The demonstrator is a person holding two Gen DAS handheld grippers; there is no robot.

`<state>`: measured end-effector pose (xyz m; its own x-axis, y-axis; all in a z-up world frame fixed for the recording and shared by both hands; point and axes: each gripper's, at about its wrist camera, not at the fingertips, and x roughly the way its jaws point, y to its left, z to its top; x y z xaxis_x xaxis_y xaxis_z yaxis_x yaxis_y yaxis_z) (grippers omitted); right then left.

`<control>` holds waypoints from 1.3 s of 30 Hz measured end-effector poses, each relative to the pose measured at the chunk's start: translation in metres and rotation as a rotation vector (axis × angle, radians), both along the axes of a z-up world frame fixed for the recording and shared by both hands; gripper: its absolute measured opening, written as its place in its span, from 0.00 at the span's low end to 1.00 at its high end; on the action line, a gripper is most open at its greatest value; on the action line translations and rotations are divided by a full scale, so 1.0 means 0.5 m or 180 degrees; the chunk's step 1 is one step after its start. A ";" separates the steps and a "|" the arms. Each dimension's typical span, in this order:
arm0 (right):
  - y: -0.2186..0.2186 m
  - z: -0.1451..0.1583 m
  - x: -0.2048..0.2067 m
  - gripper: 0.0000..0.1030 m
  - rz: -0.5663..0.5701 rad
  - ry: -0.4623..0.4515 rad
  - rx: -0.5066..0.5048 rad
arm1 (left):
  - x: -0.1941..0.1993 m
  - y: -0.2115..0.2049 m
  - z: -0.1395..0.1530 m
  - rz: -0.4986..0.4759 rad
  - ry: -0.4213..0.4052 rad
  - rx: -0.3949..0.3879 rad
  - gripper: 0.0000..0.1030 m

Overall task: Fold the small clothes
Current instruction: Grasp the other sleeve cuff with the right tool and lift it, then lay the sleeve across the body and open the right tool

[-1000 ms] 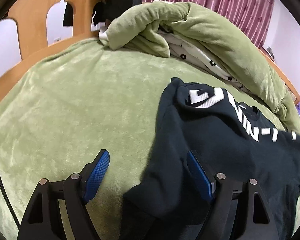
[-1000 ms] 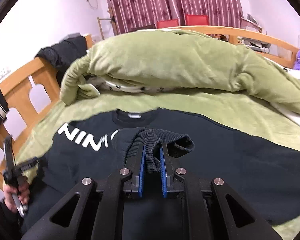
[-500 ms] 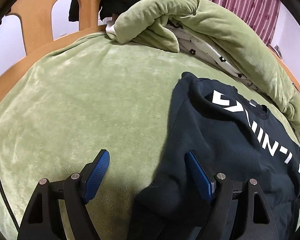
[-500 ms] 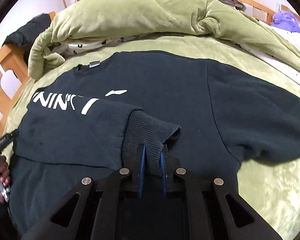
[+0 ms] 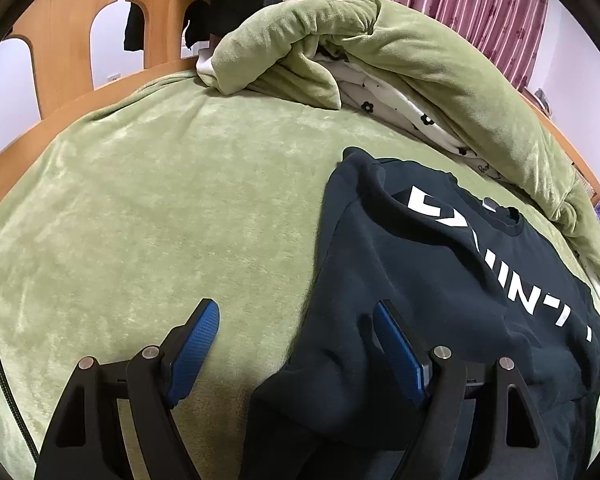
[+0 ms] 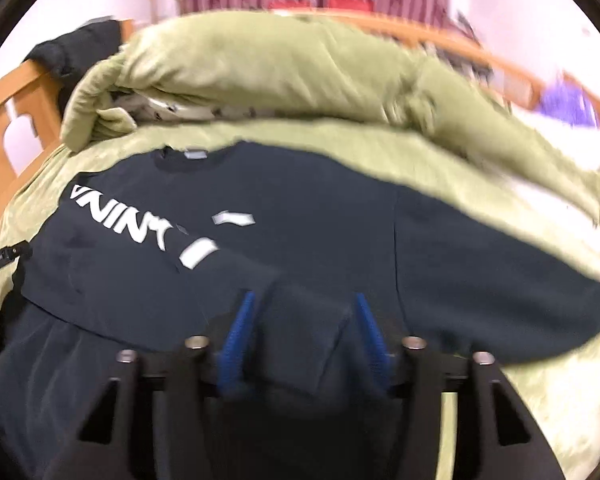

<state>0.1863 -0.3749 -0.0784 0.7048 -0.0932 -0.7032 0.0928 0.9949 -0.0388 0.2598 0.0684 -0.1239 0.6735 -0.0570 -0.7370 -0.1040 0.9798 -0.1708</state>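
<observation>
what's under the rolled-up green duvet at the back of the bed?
A white fabric with black flower prints pokes out beneath the rolled green duvet, above the dark sweatshirt. How far it extends under the duvet is hidden.

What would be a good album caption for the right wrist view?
The right tool, jaws just opened, releases a ribbed cuff onto the dark sweatshirt spread over a green bed cover.

**Sweatshirt spread on bed, duvet heaped behind**

A sweatshirt (image 6: 300, 216) lies flat on the bed (image 5: 140, 200), collar toward the rolled duvet (image 6: 260, 68) bunched behind it. One sleeve (image 6: 236, 276) is folded across the chest, its cuff between the right tool's (image 6: 304, 332) parted jaws. The left tool (image 5: 296, 336) straddles the sweatshirt's left edge. The headboard (image 5: 60, 40) stands beyond, at far left.
</observation>
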 end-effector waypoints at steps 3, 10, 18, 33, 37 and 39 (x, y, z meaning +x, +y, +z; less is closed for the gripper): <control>0.018 0.008 0.029 0.60 0.0187 -0.0057 -0.0036 | 0.004 -0.003 -0.005 -0.0004 0.0026 -0.0015 0.76; 0.085 -0.081 0.111 0.61 0.0649 0.0304 -0.0160 | 0.009 -0.011 -0.015 -0.0042 0.0050 0.0069 0.76; 0.055 -0.070 0.104 0.03 0.0595 0.0157 0.0043 | 0.010 -0.020 -0.024 -0.0028 0.0085 0.0231 0.76; 0.040 -0.105 0.080 0.39 0.0142 0.0410 -0.0141 | 0.016 -0.017 -0.031 0.0094 0.0160 0.0320 0.77; 0.029 -0.110 0.073 0.39 0.0021 0.0522 -0.0073 | 0.013 -0.005 -0.024 0.0131 0.0100 0.0220 0.76; 0.028 -0.081 0.058 0.39 0.0023 0.0401 -0.0011 | 0.012 -0.002 -0.022 0.0128 0.0084 0.0184 0.75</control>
